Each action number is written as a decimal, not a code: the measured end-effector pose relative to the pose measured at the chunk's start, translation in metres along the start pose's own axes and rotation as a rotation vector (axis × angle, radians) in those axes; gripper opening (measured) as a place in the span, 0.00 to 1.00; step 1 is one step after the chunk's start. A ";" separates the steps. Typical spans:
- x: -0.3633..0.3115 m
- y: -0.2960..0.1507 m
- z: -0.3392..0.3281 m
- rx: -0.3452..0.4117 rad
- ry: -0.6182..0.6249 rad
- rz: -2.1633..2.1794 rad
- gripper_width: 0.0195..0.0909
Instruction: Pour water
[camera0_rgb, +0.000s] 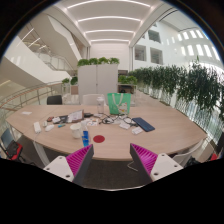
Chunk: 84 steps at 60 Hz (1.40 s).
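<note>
- Your tool (111, 160) has its two fingers spread well apart, with nothing between them; the magenta pads (78, 159) face each other across bare counter.
- Both fingers hover over the near edge of the round wooden counter (120, 141), short of everything that lies on it.
- Just ahead of the fingers, slightly toward the left one, a small blue bottle (86, 137) stands upright on the counter; a small red item (98, 139) lies just beside it on its right.
- Beyond those, around the middle of the counter, you have a loose scatter of papers and small things (68, 120); which of them touch you cannot tell.
- To the right of the middle, a dark flat tablet-like thing (144, 124) lies at an angle.
- The green translucent pitcher (117, 102) stands upright near the far edge of the counter, straight ahead and well apart from your tool, with the clutter lying between the two.
- A white box-like item (38, 126) sits toward the left edge of the counter.
- Chairs (55, 99) stand behind the counter's far edge.
- Past them, white planter cabinets (98, 78) carry greenery, and a row of tall leafy plants (185, 85) runs along the right side of the hall.
</note>
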<state>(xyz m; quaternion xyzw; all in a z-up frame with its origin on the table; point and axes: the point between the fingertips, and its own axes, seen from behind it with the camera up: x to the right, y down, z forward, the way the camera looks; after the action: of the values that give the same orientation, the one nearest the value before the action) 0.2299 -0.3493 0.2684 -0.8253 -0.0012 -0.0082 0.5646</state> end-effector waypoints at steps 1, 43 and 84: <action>-0.009 0.002 0.002 0.008 -0.010 0.002 0.88; -0.166 0.079 0.361 0.185 -0.032 -0.021 0.50; -0.077 -0.056 0.397 0.063 0.154 -0.803 0.25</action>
<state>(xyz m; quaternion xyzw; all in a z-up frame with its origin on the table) 0.1575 0.0418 0.1751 -0.7387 -0.2811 -0.2899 0.5398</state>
